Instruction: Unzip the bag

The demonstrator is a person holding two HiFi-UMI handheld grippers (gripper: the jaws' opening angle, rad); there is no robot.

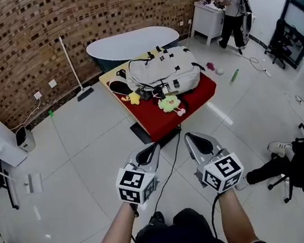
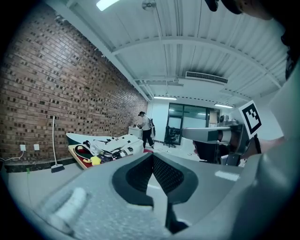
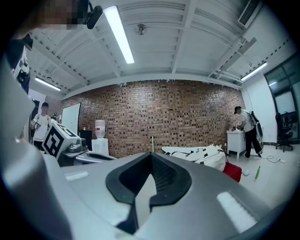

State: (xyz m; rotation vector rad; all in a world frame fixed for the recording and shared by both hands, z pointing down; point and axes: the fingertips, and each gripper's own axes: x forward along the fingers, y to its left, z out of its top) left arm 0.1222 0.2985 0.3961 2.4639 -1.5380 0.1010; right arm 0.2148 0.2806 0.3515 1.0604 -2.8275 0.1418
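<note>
Progress: none yet; I'm well apart from bag (image 1: 164,72), looks unopened.
L gripper (image 1: 149,154): jaws closed, empty.
R gripper (image 1: 199,143): closed, empty too.
Left: approach, grip, unzip.

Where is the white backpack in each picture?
Head view: backpack top middle, on the red table.
Left gripper view: backpack left of middle, far off.
Right gripper view: backpack right of middle, far off.
Shared landmark: the brick wall behind it.
</note>
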